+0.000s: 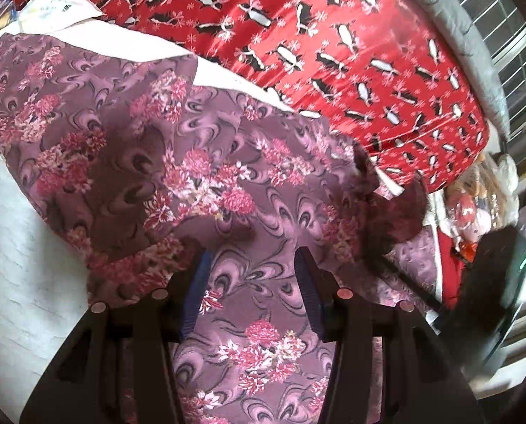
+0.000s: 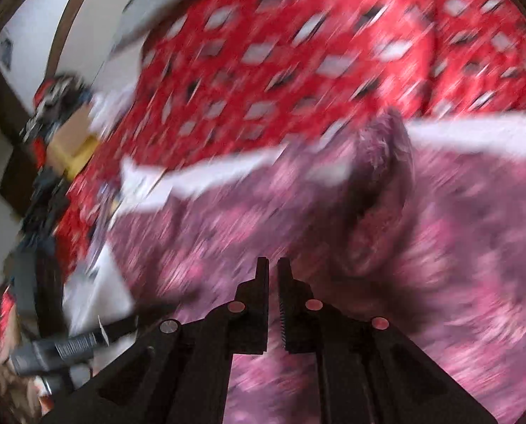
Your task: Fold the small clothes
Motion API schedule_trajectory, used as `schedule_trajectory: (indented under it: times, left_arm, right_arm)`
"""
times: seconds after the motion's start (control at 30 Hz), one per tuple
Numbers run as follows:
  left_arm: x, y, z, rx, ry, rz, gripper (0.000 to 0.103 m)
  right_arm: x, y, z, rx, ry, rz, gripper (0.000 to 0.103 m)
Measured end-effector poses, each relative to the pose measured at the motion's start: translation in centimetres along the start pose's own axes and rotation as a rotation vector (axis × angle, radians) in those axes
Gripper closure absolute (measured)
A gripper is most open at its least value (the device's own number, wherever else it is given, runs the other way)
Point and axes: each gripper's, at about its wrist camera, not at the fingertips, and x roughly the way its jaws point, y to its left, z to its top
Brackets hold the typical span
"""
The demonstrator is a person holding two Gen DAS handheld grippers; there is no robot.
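The purple floral garment [image 1: 199, 176] lies half-folded on the white tabletop [image 1: 12, 247] beside a red blanket [image 1: 333, 35], left hand-held gripper [image 1: 252, 293] spread apart above it, right hand-held gripper [image 2: 273, 304] nearly together and seemingly empty, so next likely calls for pinching an edge.

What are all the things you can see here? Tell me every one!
Flowery garment: one, purple with pink flowers, spread on the white surface, partly folded over itself.
Penguin blanket: one, red with black-and-white penguins, behind the garment.
White surface: one, white, under the garment.
Paper packet: one, white with a barcode, far left corner on the blanket's edge.
Plastic bag of stuff: one, clear with red and white things inside, at the right.
Window grille: one, dark bars, far right.
Cluttered pile: dark, red and yellow, too blurry to name, at the left.
Left gripper: one, black with blue pads, open over the garment.
Right gripper: one, black, nearly closed, nothing visible between the fingers, above the garment.
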Motion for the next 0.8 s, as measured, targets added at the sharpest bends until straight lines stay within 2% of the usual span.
schedule_trajectory:
  times: [0.07, 0.17, 0.27, 0.3, 0.33, 0.37, 0.43, 0.53, 0.6, 0.67, 0.7, 0.77, 0.8]
  left_arm:
    - [-0.1, -0.1, 0.0, 0.001, 0.003, -0.028, 0.055]
    - [0.5, -1.1, -0.3, 0.025, 0.029, -0.074, 0.055]
    - [1.3, -2.6, -0.7, 0.057, 0.050, -0.084, 0.050]
    - [1.7, -3.0, -0.8, 0.055, 0.057, -0.093, 0.045]
    - [2.0, -3.2, -0.9, 0.047, 0.065, -0.107, 0.040]
    - [2.7, -3.5, -1.0, 0.027, 0.080, -0.135, 0.037]
    - [3.8, -4.1, -0.8, -0.021, 0.119, -0.174, 0.035]
    - [5.6, -6.4, 0.4, -0.077, 0.160, -0.261, 0.035]
    - [7.5, -8.5, 1.7, -0.081, 0.178, -0.261, 0.035]
    - [9.5, -9.7, 2.3, -0.105, 0.222, -0.221, 0.035]
    - [10.3, -9.9, 2.5, -0.123, 0.238, -0.213, 0.036]
    - [10.6, -10.6, 2.7, -0.125, 0.214, -0.170, 0.057]
    - [10.5, -11.0, 2.8, -0.101, 0.206, -0.153, 0.086]
  right_arm:
    - [1.6, 1.7, -2.2, -0.057, 0.089, 0.019, 0.095]
    - [1.2, 2.5, -4.8, -0.102, 0.118, 0.019, 0.095]
    - [-1.3, 0.8, -5.3, -0.059, 0.068, -0.014, 0.094]
    - [-2.1, 0.0, -4.9, -0.041, 0.048, -0.039, 0.093]
    - [-3.1, -1.2, -4.7, -0.014, 0.027, -0.073, 0.087]
    - [-4.2, -2.6, -4.5, 0.029, 0.004, -0.096, 0.081]
    - [-6.3, -5.0, -4.7, 0.101, -0.039, -0.108, 0.077]
    - [-8.7, -8.0, -6.0, 0.164, -0.060, -0.136, 0.076]
    - [-9.7, -9.4, -6.4, 0.194, -0.067, -0.135, 0.076]
    - [-10.8, -10.6, -6.9, 0.226, -0.078, -0.128, 0.076]
    - [-11.4, -11.0, -7.2, 0.238, -0.084, -0.121, 0.076]
    - [-12.6, -11.8, -7.5, 0.247, -0.102, -0.115, 0.076]
    - [-13.0, -12.1, -7.5, 0.248, -0.111, -0.115, 0.076]
